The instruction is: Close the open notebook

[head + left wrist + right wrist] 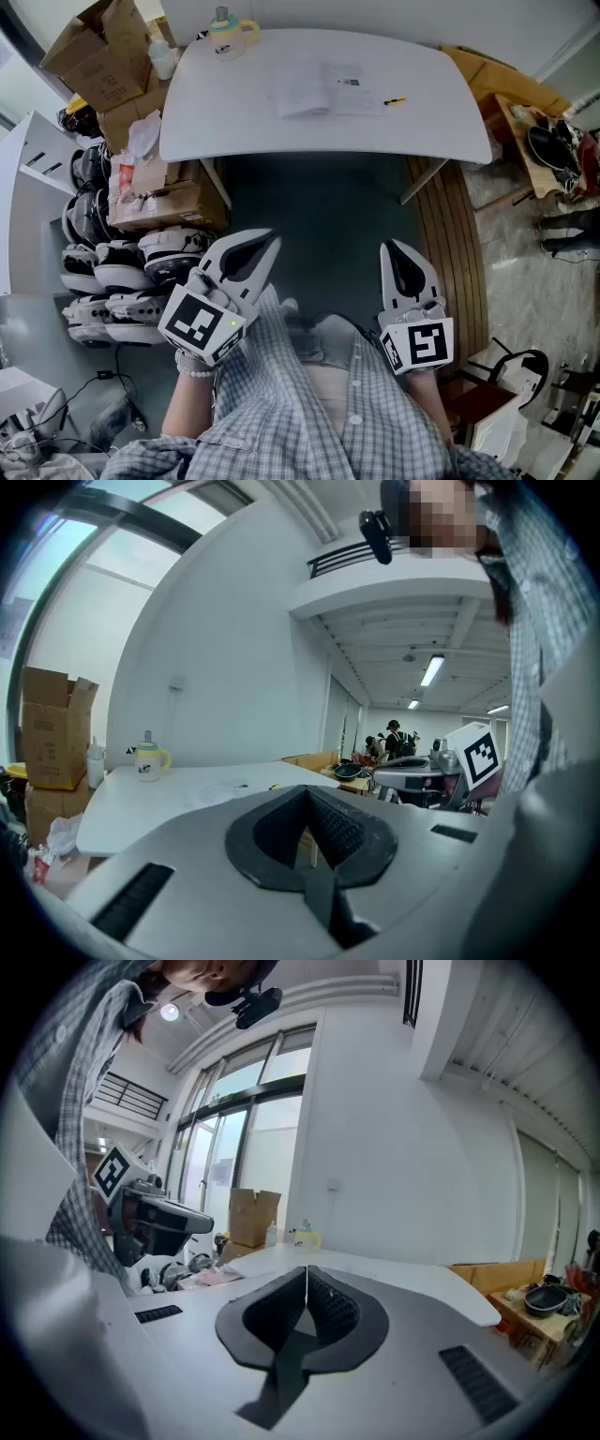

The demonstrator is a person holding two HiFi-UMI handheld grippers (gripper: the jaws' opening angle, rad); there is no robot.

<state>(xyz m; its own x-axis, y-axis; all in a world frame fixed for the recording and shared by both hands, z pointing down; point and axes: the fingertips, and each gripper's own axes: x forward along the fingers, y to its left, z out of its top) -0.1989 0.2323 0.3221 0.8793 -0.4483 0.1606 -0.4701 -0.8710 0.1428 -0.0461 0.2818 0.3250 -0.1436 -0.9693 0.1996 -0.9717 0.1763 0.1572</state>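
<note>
Head view has the open notebook (317, 96) lying flat near the middle of the white table (234, 122), with a small yellow pen (395, 100) near its right edge. Both grippers hang low by the person's checked shirt, well apart from the table. The left gripper (265, 242) has its jaws together on nothing, and the right gripper (392, 247) is likewise closed and empty, as each gripper view confirms. I judge the closing not yet begun: this is the approach. The next move calls for reaching forward over the table's near edge and catching one outer page edge to fold it across. The print on the notebook's pages is too small to read, and the gripper cubes bear only square black-and-white markers.
</note>
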